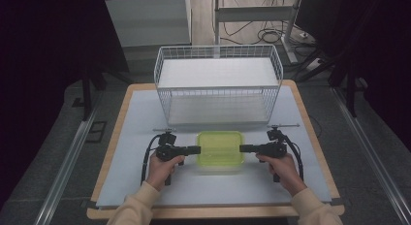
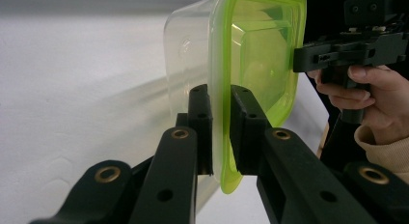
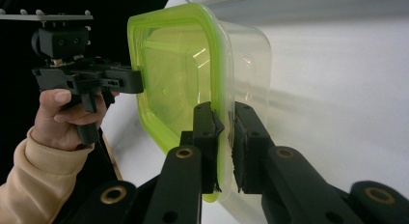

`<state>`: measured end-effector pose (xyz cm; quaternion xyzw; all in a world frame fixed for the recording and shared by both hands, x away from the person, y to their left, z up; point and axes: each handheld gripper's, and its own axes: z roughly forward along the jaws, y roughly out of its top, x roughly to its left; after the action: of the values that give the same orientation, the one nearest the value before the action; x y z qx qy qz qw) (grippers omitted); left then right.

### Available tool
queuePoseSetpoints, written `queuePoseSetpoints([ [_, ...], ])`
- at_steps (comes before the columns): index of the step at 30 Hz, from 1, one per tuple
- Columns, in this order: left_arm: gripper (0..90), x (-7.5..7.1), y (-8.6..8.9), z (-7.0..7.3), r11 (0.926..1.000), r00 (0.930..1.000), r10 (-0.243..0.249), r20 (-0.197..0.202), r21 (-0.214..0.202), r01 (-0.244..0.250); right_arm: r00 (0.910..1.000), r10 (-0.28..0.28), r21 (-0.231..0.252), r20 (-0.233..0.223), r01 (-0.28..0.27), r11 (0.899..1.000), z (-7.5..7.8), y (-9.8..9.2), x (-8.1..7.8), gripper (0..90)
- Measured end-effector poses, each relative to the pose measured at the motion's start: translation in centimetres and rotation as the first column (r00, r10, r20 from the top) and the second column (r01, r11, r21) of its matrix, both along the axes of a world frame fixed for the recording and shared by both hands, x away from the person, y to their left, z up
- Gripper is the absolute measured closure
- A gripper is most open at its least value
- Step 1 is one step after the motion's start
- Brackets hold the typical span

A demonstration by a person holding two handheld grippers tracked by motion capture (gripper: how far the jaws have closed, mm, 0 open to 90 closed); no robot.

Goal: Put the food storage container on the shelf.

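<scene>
Clamping container rim: left gripper, right gripper — contents unclear.

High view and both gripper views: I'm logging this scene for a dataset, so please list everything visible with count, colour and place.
container: one, clear box with green lid, near middle of the mat, between the two grippers, its lid rim clamped at both ends.
wire basket: one, white, behind the container at the far side of the table.
mat: one, pale grey, covering the tabletop.
table: one, light wood edge showing around the mat.
cables: several, dark, on the floor beyond the table.
left gripper: one, black, at the container's left end; fingers pinch the lid rim.
right gripper: one, black, at the container's right end; fingers pinch the rim.
hands: two, cream sleeves, from the bottom edge.
</scene>
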<state>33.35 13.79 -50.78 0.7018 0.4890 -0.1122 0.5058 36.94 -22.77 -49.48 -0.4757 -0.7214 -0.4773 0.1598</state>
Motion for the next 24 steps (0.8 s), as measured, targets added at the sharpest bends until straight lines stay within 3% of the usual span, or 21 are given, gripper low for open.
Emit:
queuePoseSetpoints([
  [24,80.7,-1.1,0.2,2.6,0.9999,0.9975,0.012,0.07,0.003,-0.012,0.9961,0.001,0.025,0.088,-0.003,1.0,2.2,0.1,-0.9,81.6],
])
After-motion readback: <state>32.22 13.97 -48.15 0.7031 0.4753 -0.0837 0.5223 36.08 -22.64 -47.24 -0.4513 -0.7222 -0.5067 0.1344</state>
